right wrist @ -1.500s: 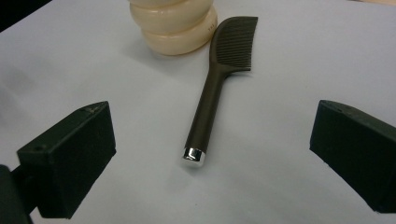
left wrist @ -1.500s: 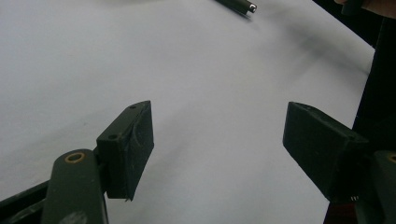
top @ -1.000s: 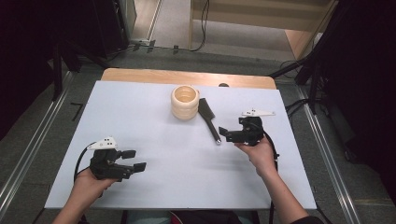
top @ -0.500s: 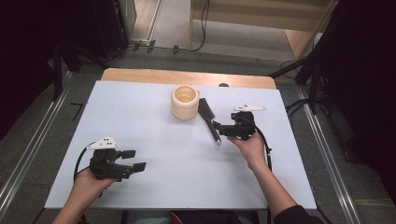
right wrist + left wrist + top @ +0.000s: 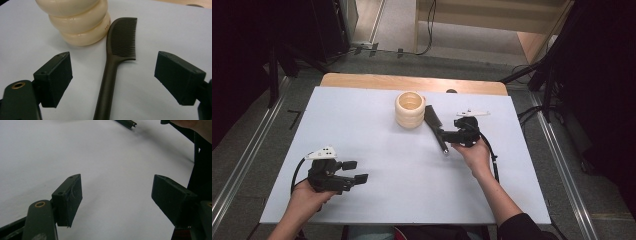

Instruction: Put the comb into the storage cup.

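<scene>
Item count: one dark brown plastic comb with a long handle (image 5: 435,127); one cream-coloured ribbed round container (image 5: 410,109), at the comb's 10 o'clock; two black hand-held grippers, left (image 5: 357,171) and right (image 5: 443,134); one white-topped table (image 5: 382,155) carrying all items.

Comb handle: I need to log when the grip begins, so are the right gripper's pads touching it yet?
Apart. The right gripper view shows the comb lying between both pads with white table either side.
</scene>
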`<state>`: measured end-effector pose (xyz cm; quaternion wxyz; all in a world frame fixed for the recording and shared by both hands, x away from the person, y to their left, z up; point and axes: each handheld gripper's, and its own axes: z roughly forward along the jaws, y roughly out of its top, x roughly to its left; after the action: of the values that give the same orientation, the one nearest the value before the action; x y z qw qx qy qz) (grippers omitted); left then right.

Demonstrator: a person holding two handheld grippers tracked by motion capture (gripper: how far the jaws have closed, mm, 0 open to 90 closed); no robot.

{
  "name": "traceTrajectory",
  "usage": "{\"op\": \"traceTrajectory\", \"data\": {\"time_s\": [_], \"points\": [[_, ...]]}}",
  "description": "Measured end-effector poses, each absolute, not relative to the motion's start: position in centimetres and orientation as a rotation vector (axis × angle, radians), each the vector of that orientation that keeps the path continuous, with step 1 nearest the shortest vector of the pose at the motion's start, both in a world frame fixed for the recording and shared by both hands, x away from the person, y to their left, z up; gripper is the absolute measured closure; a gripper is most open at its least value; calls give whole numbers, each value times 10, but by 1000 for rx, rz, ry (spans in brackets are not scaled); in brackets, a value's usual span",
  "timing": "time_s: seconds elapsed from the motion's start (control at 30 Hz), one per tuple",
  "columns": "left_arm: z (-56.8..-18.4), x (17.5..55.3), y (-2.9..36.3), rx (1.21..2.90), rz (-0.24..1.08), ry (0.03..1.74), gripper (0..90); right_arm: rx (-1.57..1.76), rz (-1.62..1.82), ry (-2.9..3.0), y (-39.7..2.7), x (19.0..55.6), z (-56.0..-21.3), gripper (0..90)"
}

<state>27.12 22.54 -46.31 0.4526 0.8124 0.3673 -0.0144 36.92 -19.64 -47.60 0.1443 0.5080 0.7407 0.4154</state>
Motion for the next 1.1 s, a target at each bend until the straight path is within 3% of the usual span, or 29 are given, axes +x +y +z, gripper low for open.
{"op": "traceTrajectory", "data": {"time_s": [0.23, 1.1], "points": [[-463, 271, 226, 2007, -37, 909, 254, 1489, 1152, 2157, -194, 370, -480, 140], [-463, 271, 226, 2003, -42, 912, 254, 1518, 944, 2296, -183, 371, -495, 309]]}}
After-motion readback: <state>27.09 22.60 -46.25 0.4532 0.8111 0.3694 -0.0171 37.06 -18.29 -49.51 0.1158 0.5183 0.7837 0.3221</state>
